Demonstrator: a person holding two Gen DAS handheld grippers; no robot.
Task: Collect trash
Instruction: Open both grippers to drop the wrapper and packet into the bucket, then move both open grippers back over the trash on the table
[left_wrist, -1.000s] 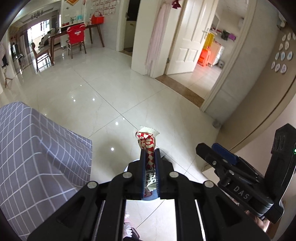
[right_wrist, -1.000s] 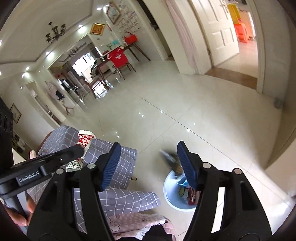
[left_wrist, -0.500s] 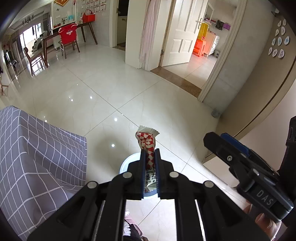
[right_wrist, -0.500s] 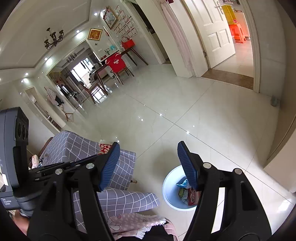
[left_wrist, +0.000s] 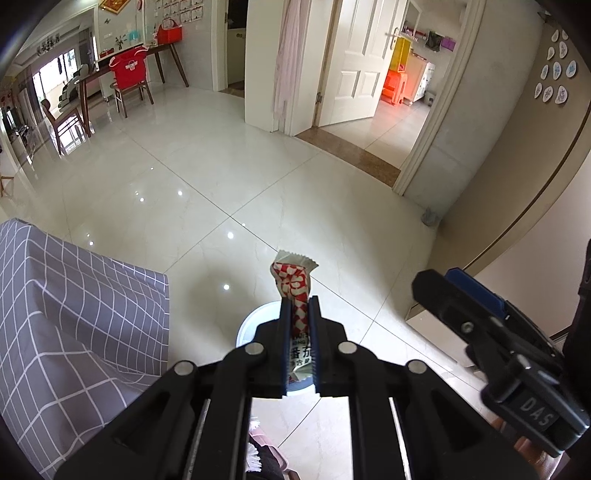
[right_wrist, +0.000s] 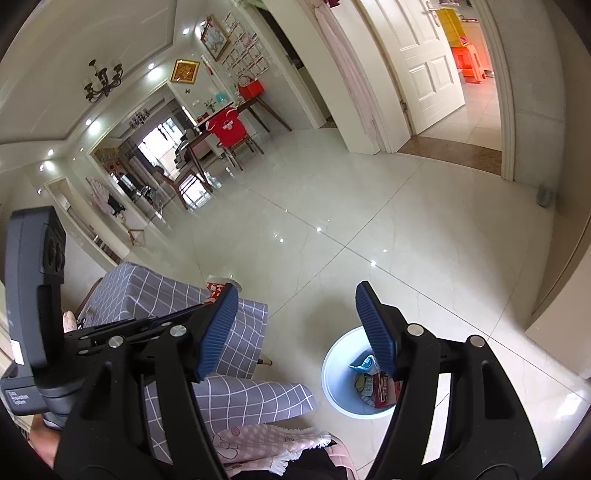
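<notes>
My left gripper (left_wrist: 299, 306) is shut on a red-and-white checked snack wrapper (left_wrist: 294, 284), held upright above the pale blue trash bin (left_wrist: 251, 323), whose rim shows just behind the fingers. In the right wrist view the bin (right_wrist: 334, 373) stands on the floor with several wrappers (right_wrist: 371, 384) inside. My right gripper (right_wrist: 295, 325) is open and empty, above and beside the bin. The left gripper's body (right_wrist: 110, 332) shows at the left of that view, with the wrapper's tip (right_wrist: 216, 286) behind my left finger.
A table under a grey checked cloth (left_wrist: 70, 314) stands left of the bin; it also shows in the right wrist view (right_wrist: 236, 339). A pink cloth (right_wrist: 266, 443) lies at the bottom. A cream wall and low ledge (left_wrist: 436, 328) are on the right. Glossy tiled floor (left_wrist: 258, 192) stretches ahead.
The left gripper with the wrapper has moved over the bin. A piece of trash that was falling from the open right gripper now lies in the bin.
</notes>
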